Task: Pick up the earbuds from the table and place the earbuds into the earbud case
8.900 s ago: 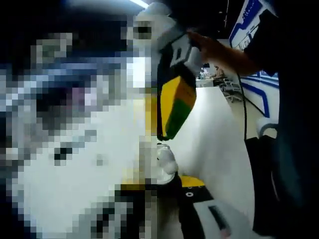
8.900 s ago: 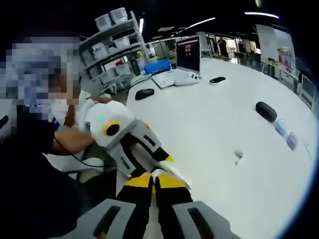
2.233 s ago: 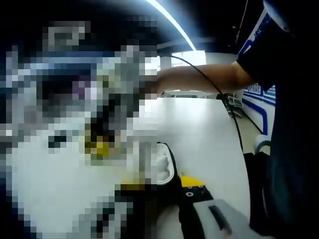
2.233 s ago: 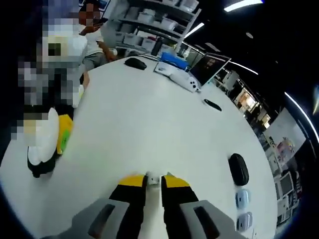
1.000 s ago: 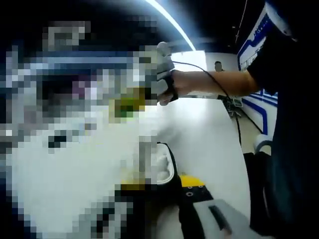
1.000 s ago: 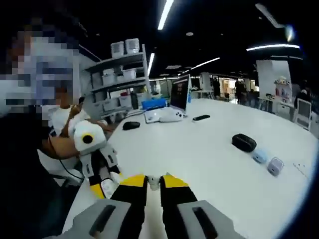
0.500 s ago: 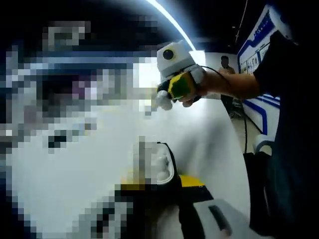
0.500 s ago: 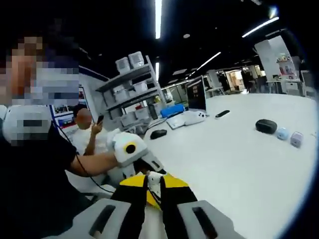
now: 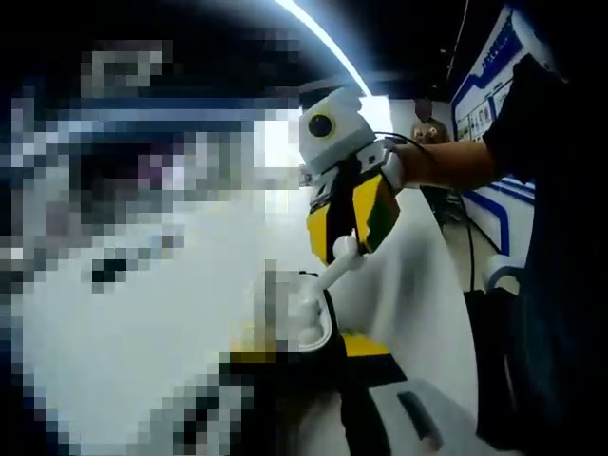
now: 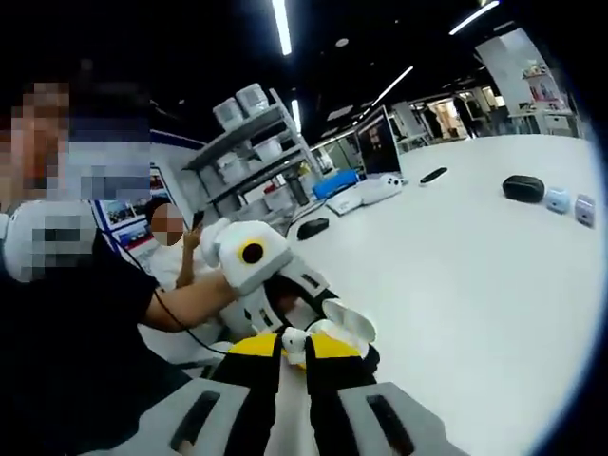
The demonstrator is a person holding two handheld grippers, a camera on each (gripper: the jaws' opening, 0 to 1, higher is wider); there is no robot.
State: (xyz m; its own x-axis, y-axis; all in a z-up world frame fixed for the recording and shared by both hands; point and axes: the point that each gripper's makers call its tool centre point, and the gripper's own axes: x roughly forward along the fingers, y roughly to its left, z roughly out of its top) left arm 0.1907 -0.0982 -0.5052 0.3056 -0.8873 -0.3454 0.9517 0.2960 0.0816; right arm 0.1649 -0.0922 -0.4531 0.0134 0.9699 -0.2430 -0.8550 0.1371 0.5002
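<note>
In the left gripper view, my left gripper (image 9: 306, 350) is shut on the open earbud case (image 9: 315, 321), which is black outside and white inside. My right gripper (image 9: 344, 249) reaches down from above, shut on a white earbud (image 9: 338, 258) whose stem touches the case's opening. In the right gripper view, my right gripper (image 10: 293, 355) pinches the earbud (image 10: 293, 342) between its yellow tips. Just beyond them is the case (image 10: 350, 325), held by the left gripper (image 10: 334, 334) in a person's hand.
The white table (image 10: 475, 285) stretches away to the right. On its far side lie a black oval case (image 10: 522, 187) and two small pale cases (image 10: 568, 203). A laptop (image 10: 372, 142), a black mouse (image 10: 312, 228) and shelving (image 10: 252, 152) stand at the back.
My right gripper took an earbud off the table and has come down from above to the case held in my left gripper. The earbud now touches the case's opening.
</note>
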